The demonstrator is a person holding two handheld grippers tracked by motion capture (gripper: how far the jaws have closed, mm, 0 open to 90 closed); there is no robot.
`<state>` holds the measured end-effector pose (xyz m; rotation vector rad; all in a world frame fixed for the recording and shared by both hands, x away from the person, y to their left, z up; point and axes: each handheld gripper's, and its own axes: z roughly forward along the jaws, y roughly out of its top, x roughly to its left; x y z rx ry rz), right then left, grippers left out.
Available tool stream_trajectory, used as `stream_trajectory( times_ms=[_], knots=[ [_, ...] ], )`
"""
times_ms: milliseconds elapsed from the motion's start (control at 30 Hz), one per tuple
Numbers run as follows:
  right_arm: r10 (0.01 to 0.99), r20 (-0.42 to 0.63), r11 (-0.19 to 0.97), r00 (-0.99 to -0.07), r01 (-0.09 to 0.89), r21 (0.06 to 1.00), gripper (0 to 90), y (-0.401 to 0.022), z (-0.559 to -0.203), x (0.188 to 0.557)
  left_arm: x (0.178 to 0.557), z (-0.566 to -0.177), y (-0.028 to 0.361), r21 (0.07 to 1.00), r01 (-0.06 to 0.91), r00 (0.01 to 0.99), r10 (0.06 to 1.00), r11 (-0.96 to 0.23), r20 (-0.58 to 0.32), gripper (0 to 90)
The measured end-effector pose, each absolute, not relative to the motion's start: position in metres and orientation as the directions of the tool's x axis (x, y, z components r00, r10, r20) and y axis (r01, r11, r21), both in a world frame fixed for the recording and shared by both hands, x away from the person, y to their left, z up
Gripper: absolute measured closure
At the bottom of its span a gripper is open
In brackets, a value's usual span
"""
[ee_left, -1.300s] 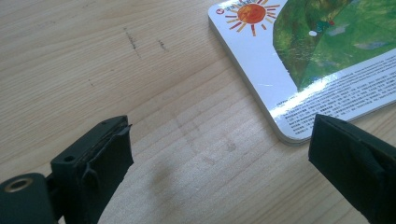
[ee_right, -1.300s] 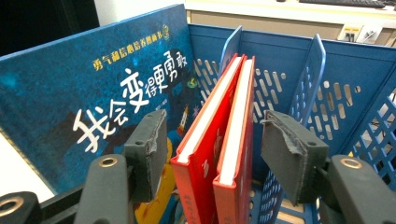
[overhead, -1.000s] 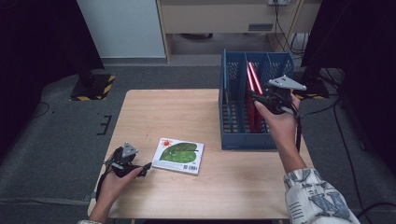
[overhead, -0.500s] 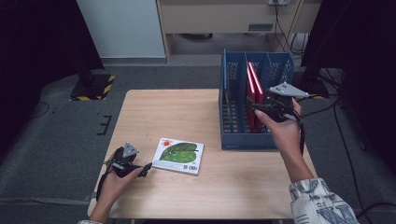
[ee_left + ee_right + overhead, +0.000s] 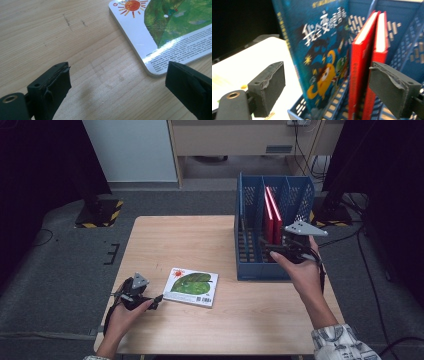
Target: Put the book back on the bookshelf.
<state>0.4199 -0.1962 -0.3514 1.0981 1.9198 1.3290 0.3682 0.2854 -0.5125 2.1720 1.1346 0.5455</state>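
A light wooden table (image 5: 200,240) carries everything. Flat on it lies a book (image 5: 191,286) with a green leaf and an orange sun on its cover, just beyond the left gripper (image 5: 156,301), its corner near that gripper's right jaw. A blue rack (image 5: 250,270) stands on the table's far right part, directly ahead of the right gripper (image 5: 265,247).

The high view is soft and low in detail; the table (image 5: 210,245) is evenly lit, while the upper corners fall into near black. In the left gripper view, glare streaks across the glossy book (image 5: 175,32) cover, and a faint shadow lies on the wood. The right gripper view looks blurred, perhaps from motion, with the tabletop washed out white.
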Motion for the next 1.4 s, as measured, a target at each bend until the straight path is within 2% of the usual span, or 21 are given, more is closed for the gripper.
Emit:
stream_trajectory(
  times_ms=[333,767,1400],
  knots=[
    [0.816,0.036,0.192,-0.577,0.330,0.924,10.9,-0.178,-0.369,0.401,0.368,-0.512,0.285,0.690,0.573,0.547,0.833,-0.442,0.080,5.1],
    [0.738,0.040,0.254,-0.674,0.332,0.908,18.9,-0.140,-0.399,0.383,0.364,-0.506,0.278,0.727,0.536,0.564,0.823,-0.430,0.071,7.6],
    [0.652,0.088,0.319,-0.753,0.378,0.869,20.5,-0.099,-0.460,0.372,0.357,-0.506,0.275,0.754,0.530,0.577,0.817,-0.388,0.015,10.4]
  ],
)
